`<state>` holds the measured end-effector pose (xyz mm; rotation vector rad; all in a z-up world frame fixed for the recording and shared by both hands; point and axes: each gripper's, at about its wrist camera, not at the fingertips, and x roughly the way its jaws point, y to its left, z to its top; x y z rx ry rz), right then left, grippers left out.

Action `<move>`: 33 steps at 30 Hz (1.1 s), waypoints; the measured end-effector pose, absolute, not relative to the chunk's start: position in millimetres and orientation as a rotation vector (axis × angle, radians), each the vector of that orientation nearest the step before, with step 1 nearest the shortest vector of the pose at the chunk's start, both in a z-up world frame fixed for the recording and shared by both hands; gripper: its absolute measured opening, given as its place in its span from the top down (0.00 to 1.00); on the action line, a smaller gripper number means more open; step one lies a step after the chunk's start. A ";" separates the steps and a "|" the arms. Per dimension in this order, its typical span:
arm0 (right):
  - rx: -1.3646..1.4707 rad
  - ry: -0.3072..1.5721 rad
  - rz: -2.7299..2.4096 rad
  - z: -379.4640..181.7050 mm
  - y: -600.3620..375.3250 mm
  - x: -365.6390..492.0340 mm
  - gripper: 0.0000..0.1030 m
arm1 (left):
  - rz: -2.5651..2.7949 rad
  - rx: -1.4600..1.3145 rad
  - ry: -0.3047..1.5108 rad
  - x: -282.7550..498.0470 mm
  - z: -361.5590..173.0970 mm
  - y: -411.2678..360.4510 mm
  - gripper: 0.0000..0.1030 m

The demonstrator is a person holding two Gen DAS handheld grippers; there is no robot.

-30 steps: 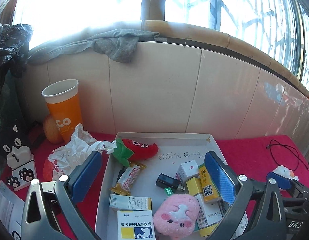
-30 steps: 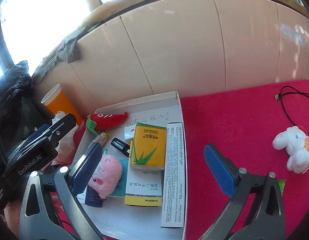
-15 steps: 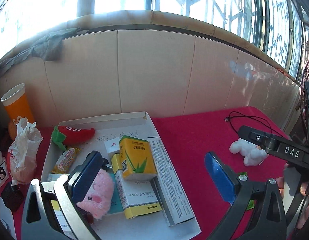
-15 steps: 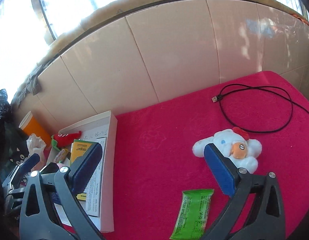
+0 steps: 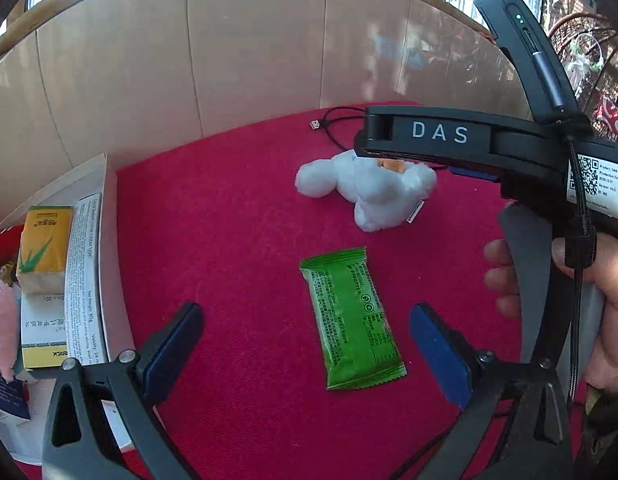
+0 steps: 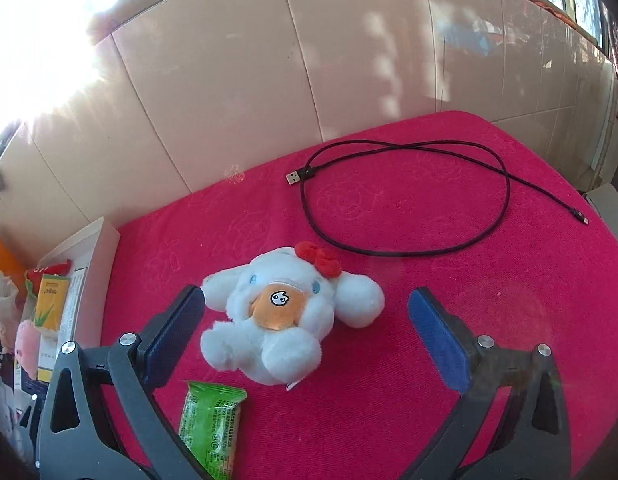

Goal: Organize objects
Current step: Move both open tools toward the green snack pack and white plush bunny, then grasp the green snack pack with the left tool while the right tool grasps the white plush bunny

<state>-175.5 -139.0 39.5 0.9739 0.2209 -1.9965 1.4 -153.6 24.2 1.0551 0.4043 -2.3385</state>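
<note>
Two hand-held claws hover over a red-covered table [image 6: 449,280] backed by a beige tiled wall [image 6: 309,80]. The left claw [image 5: 305,344] is released, its blue-padded fingers [image 5: 173,344] spread wide on either side of a green snack packet [image 5: 351,316] that lies flat on the red cloth, touching neither pad. The right claw [image 6: 305,340] is likewise released, its fingers [image 6: 437,340] straddling a white plush toy [image 6: 285,312] with a red bow and an orange face patch; the toy lies on the cloth between the pads, the left pad just beside one of its ears.

In the left wrist view the right tool's black body, marked "DAS", crosses above the plush toy [image 5: 369,192], and the person's right hand [image 5: 605,296] grips its handle at the frame's right edge. In the right wrist view the green snack packet [image 6: 213,424] lies just in front of the plush, toward the table's near edge.

A black USB cable [image 6: 409,200] loops near the table's back edge, well apart from the toy. At the table's left edge stands a white box [image 5: 105,208] holding a yellow carton [image 5: 45,248], printed medicine boxes and a pink plush [image 5: 1,320].
</note>
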 end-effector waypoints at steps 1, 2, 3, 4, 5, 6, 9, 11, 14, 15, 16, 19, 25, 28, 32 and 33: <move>0.969 0.238 -1.995 36.5 -142.9 -174.4 0.00 | -2.332 1.063 0.421 -1.9 20.7 -153.4 0.00; 0.970 0.251 -1.994 33.7 -147.6 -173.6 0.00 | -2.326 1.070 0.427 -4.3 16.8 -151.9 0.00; 0.975 0.266 -1.990 30.1 -152.0 -173.2 0.00 | -2.320 1.079 0.422 -7.5 14.3 -151.2 0.00; 0.985 0.287 -1.985 25.8 -155.9 -173.1 0.00 | -2.314 1.088 0.410 -10.6 11.9 -150.9 0.00; 1.003 0.315 -1.984 21.1 -160.8 -172.5 0.00 | -2.307 1.097 0.399 -13.4 9.4 -151.0 0.00; 1.024 0.352 -1.982 15.7 -164.9 -171.4 0.00 | -2.295 1.109 0.389 -16.3 6.1 -151.8 0.00; 1.071 0.413 -1.975 0.2 -164.9 -173.9 0.01 | -2.265 1.154 0.400 -19.6 -6.1 -157.0 0.00; 1.016 0.446 -1.990 -1.8 -156.4 -172.2 0.13 | -2.280 1.130 0.378 -16.5 -6.8 -157.4 0.01; 0.961 0.476 -2.035 1.5 -142.4 -175.7 0.68 | -2.285 1.109 0.378 -13.5 -4.1 -158.1 0.22; 0.977 0.453 -2.022 2.1 -138.2 -179.8 0.68 | -2.293 1.104 0.370 -13.1 -2.7 -156.9 0.27; 0.974 0.438 -2.009 2.5 -134.6 -182.7 0.69 | -2.302 1.102 0.363 -12.8 -1.5 -155.3 0.38; 0.966 0.435 -2.007 2.6 -129.0 -182.3 0.69 | -2.333 1.099 0.331 -12.1 -0.6 -147.9 0.56; 0.963 0.439 -2.006 1.2 -132.4 -179.8 0.69 | -2.352 1.083 0.341 -8.7 1.7 -146.0 0.64; 0.964 0.432 -2.004 0.5 -131.7 -178.4 0.69 | -2.359 1.067 0.379 -2.7 2.4 -150.0 0.65; 0.971 0.399 -1.998 -0.1 -128.7 -179.2 0.69 | -2.339 1.050 0.392 0.4 2.7 -151.7 0.65; 0.974 0.386 -1.996 0.0 -126.8 -180.1 0.69 | -2.334 1.046 0.388 0.8 3.1 -151.4 0.65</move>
